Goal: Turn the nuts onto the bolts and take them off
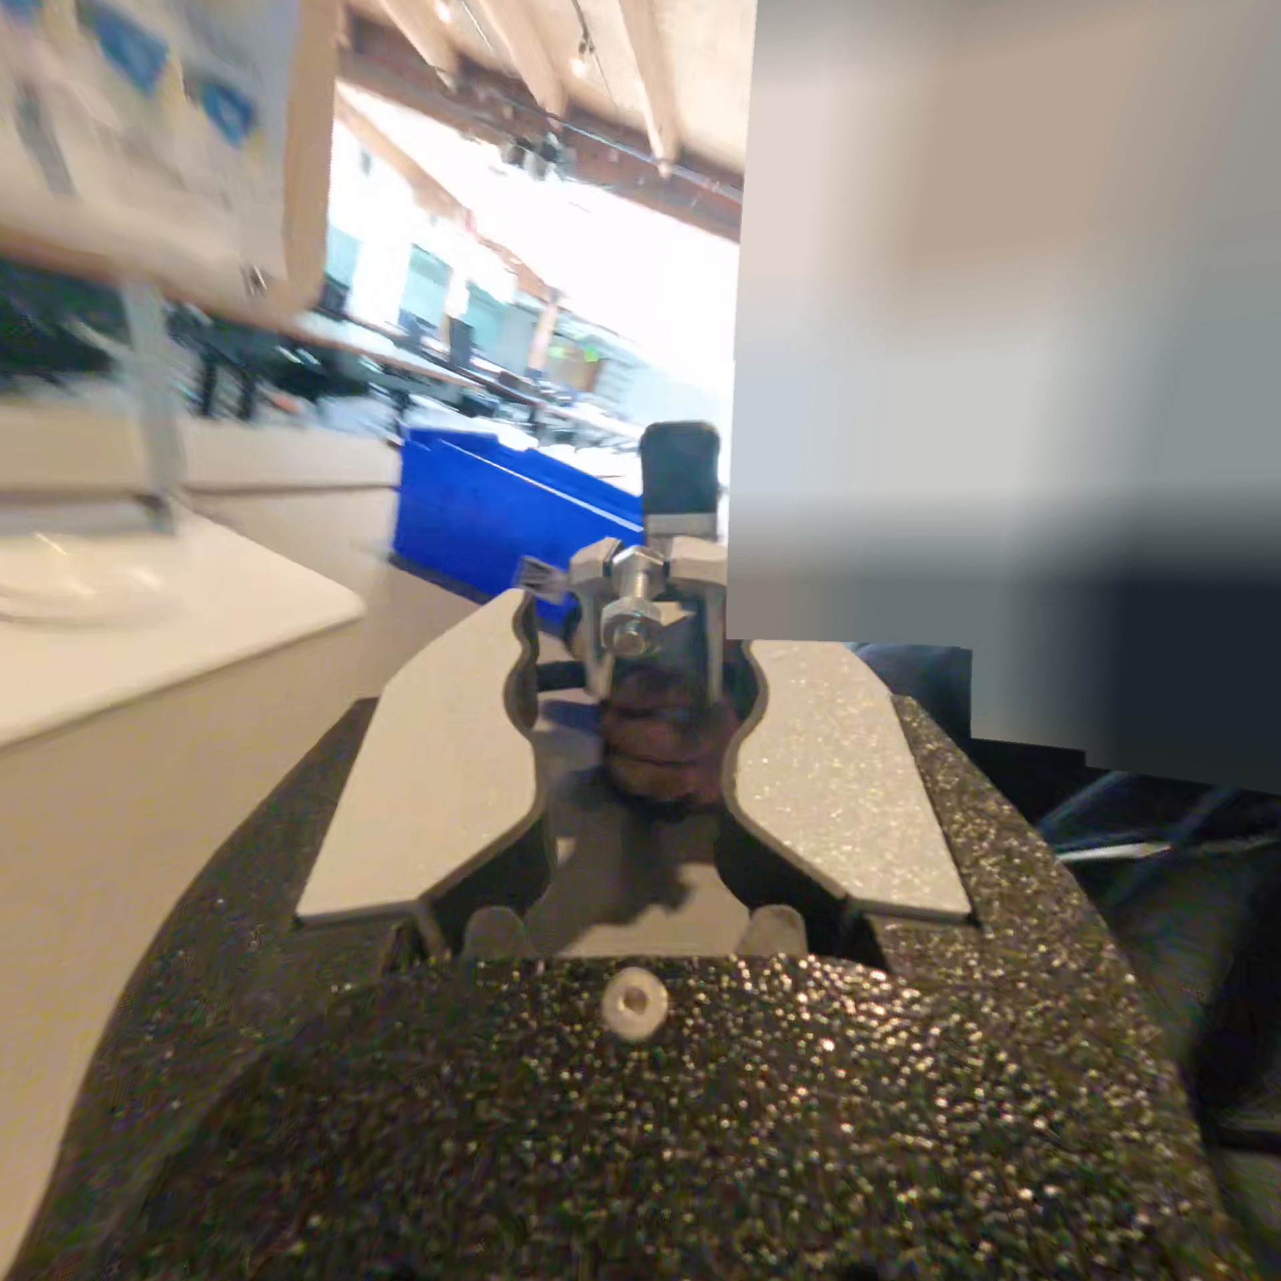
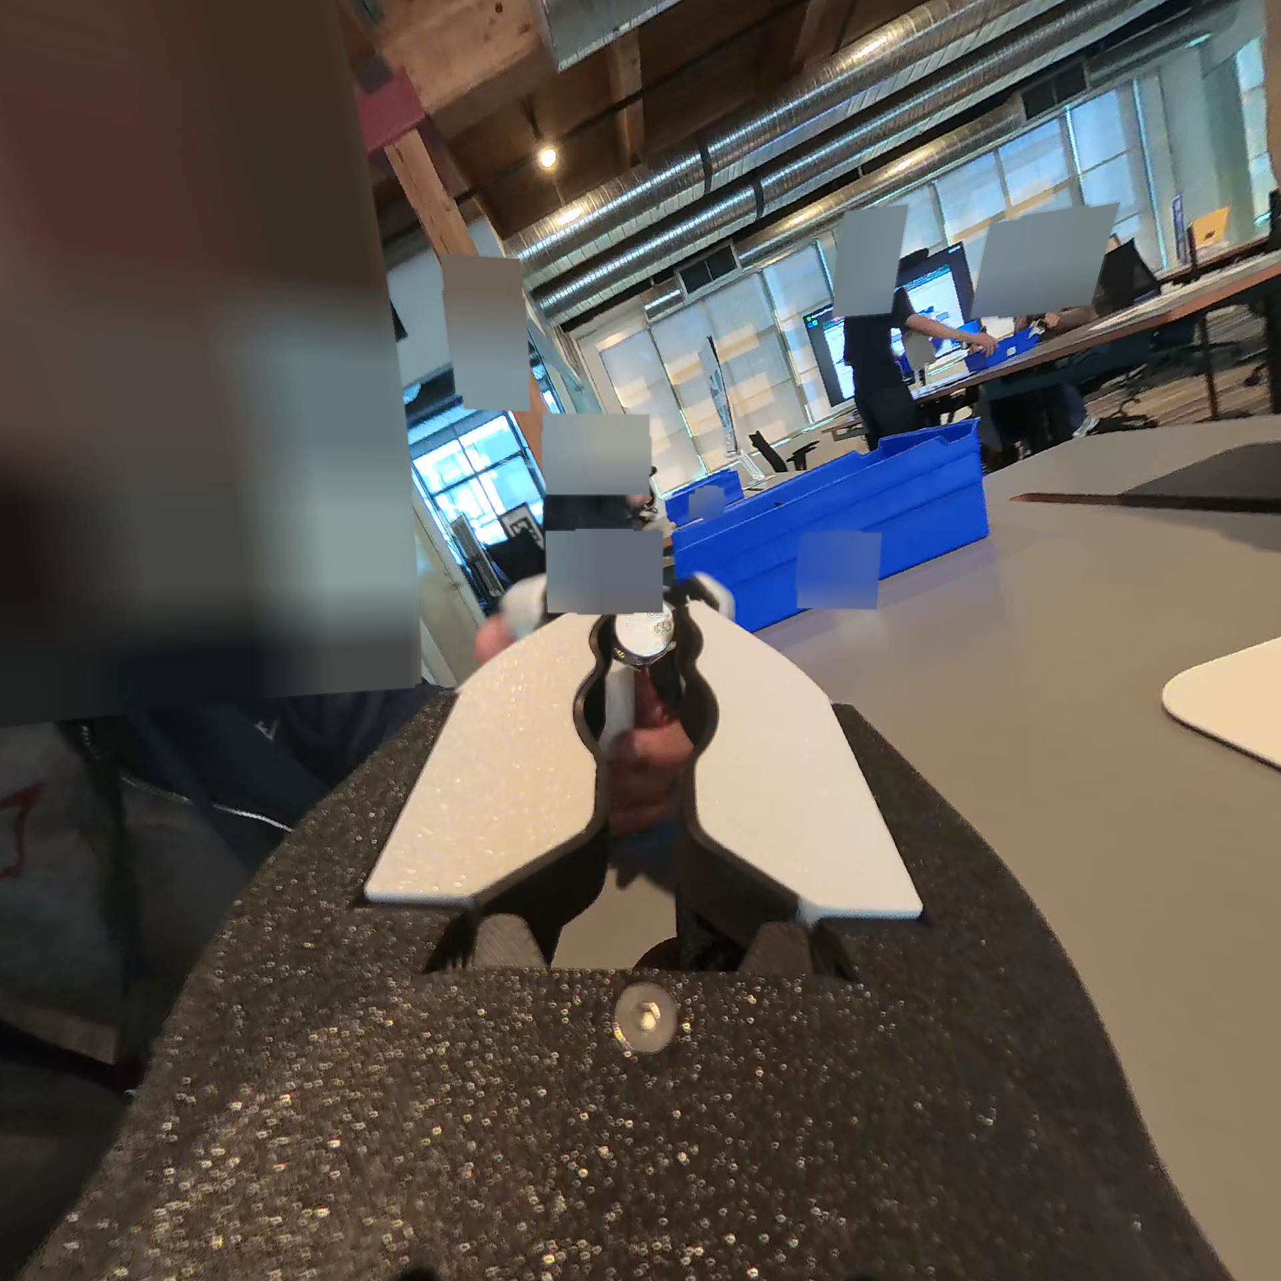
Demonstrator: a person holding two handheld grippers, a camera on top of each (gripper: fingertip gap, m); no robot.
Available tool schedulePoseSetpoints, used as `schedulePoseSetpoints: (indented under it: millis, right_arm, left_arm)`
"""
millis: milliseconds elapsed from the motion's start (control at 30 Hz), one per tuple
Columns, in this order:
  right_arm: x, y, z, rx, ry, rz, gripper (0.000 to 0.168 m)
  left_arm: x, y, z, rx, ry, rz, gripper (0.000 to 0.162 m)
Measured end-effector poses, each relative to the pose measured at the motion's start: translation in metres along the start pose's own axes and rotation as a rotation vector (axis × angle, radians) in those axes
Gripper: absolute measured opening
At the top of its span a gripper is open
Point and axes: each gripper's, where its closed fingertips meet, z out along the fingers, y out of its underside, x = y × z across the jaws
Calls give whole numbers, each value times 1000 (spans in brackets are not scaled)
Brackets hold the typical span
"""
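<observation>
In the left wrist view my left gripper (image 1: 634,641) is open and empty, its two grey fingers (image 1: 443,748) spread wide. Just beyond its tips a silver bolt (image 1: 634,579) points toward me with a silver nut (image 1: 624,624) threaded near its end. My right gripper (image 1: 645,563) faces me there, shut on the bolt's head. In the right wrist view my right gripper (image 2: 645,634) is shut on the round bolt head (image 2: 641,643). The left gripper's white fingertips (image 2: 518,604) stand apart on either side, behind the bolt. The nut is hidden in this view.
A blue bin (image 2: 832,506) stands on the grey table (image 2: 970,693); it also shows in the left wrist view (image 1: 499,513). A white mat (image 2: 1234,700) lies at the right. A white tabletop (image 1: 138,638) is at left. A hand (image 1: 658,748) holds the right gripper. People stand at far desks.
</observation>
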Motion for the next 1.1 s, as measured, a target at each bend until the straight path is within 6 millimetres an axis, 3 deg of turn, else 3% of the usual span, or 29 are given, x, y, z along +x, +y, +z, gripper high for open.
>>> schedulePoseSetpoints:
  millis: [67,167,333,433,500,567,633,767,833,967,1100]
  right_arm:
    - [-1,0,0,-5,8,-15,16]
    - [-2,-1,1,-22,15,-50,16]
    - [-7,-2,7,-48,15,-93,16]
    - [-8,-1,10,-58,15,-103,16]
    - [-10,-3,11,-57,17,-96,16]
    - [-11,-5,12,-46,14,-69,17]
    - [-13,-6,11,-31,9,-22,16]
    - [-15,-2,4,-13,3,35,16]
    - [-16,-3,2,9,-7,57,16]
    - [-13,-8,-1,41,-7,84,16]
    - [-13,-7,-1,25,-1,46,16]
  left_arm:
    - [-1,-1,-1,34,102,-280,44]
    - [-4,4,-1,52,184,-543,43]
    - [0,12,3,40,254,-731,38]
    - [5,13,4,36,273,-721,18]
    - [4,13,5,24,231,-624,18]
    - [3,14,5,-9,146,-421,18]
    - [0,16,6,-66,17,-92,17]
    - [-11,16,4,-174,-301,745,18]
    - [-9,16,4,-160,-350,901,28]
    - [-4,5,5,-32,-229,497,63]
    - [-7,-4,1,44,-71,-11,59]
